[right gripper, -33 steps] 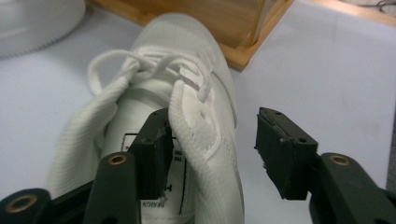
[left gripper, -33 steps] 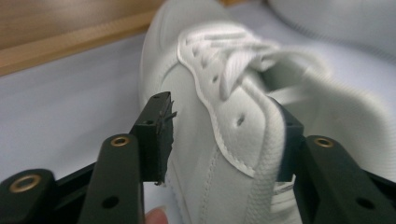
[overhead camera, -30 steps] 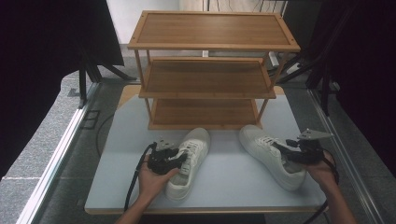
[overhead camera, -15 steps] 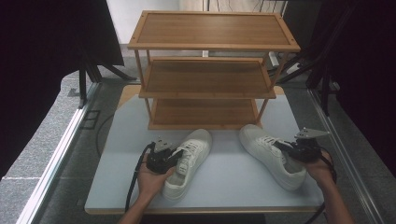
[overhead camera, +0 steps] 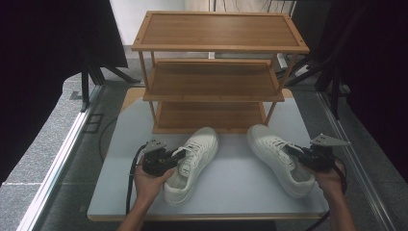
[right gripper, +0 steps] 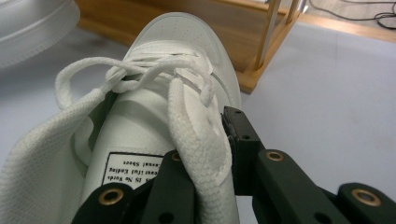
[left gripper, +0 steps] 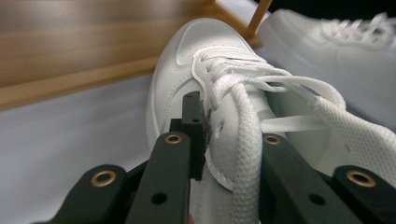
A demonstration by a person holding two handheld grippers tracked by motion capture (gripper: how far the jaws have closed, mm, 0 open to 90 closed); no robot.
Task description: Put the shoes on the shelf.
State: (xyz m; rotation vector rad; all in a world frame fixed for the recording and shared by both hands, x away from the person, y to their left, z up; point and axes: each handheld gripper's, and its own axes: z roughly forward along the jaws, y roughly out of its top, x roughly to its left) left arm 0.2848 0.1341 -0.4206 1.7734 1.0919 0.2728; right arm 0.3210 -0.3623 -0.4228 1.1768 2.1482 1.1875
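Note:
Two white lace-up sneakers lie on the white table (overhead camera: 231,204) in front of a wooden rack. My left gripper (overhead camera: 179,156) is shut on the left sneaker (overhead camera: 195,149). Its jaws have just been closing and pinch the sneaker's side wall beside the laces. In the left gripper view, the left gripper (left gripper: 224,140) has one jaw outside the left sneaker (left gripper: 196,46) and one inside. My right gripper (overhead camera: 294,151) is shut on the right sneaker (overhead camera: 274,156), its jaws also just closed. In the right gripper view, the right gripper (right gripper: 205,140) clamps the side wall of the right sneaker (right gripper: 187,32).
A three-shelf wooden rack (overhead camera: 216,45) stands at the back of the table, its shelves bare. Its bottom shelf (overhead camera: 209,115) opens just beyond both toes. Grey floor and dark stands surround the table. Cables trail from both grippers.
Both grippers' jaws have closed onto the sneakers' side walls. The left hand has shifted slightly with its sneaker; the right hand has stayed put.

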